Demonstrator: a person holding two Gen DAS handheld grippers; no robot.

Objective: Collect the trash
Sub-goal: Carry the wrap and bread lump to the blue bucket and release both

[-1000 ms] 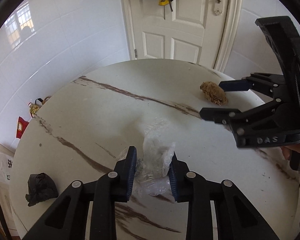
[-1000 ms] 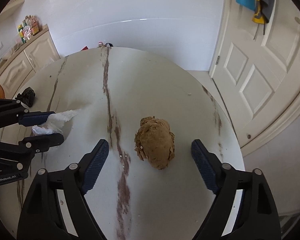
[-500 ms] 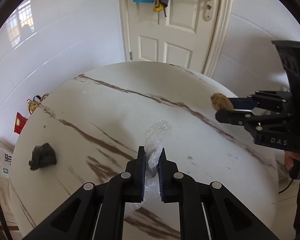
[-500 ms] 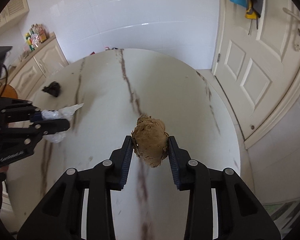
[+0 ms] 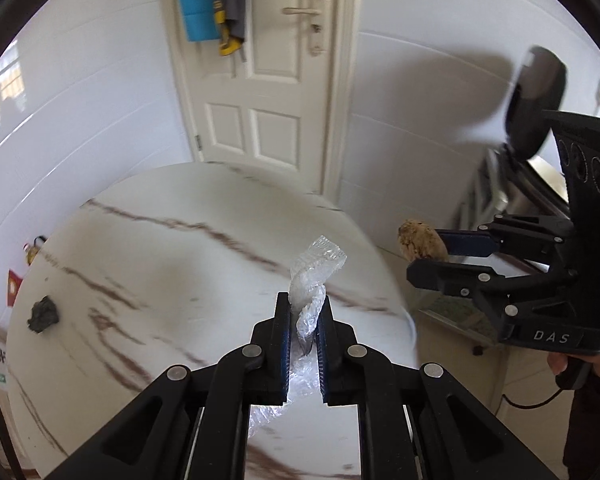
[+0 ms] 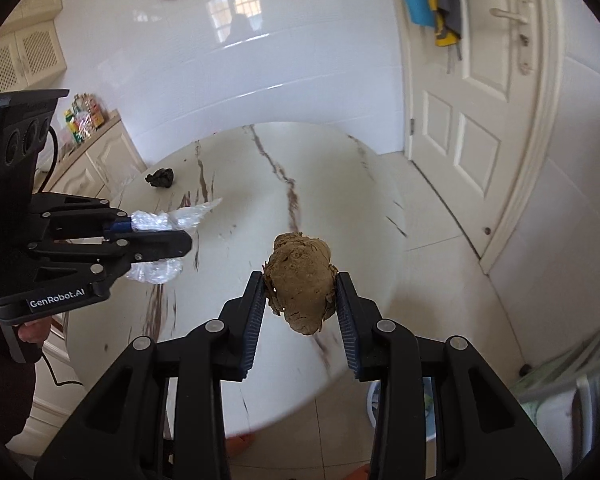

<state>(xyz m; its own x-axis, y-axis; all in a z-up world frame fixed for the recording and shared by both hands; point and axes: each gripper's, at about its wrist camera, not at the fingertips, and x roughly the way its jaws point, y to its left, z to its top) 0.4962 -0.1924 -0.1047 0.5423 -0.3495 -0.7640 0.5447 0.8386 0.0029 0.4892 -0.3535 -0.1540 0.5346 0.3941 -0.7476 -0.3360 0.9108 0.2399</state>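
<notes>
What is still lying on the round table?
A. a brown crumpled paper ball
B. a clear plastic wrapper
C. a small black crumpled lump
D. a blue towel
C: only the small black crumpled lump lies on the table; the clear plastic wrapper is pinched in the left tool, and the brown paper ball is pinched in the right tool.

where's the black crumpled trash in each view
Left wrist view: the black crumpled trash lies at the far left edge of the marble table, left of the clear plastic wrap.
Right wrist view: it sits at the upper left of the table, beyond the plastic wrap.
Shared landmark: the white door with the blue cloth hanging on it, top centre in the left view, right side in the right view.
</notes>
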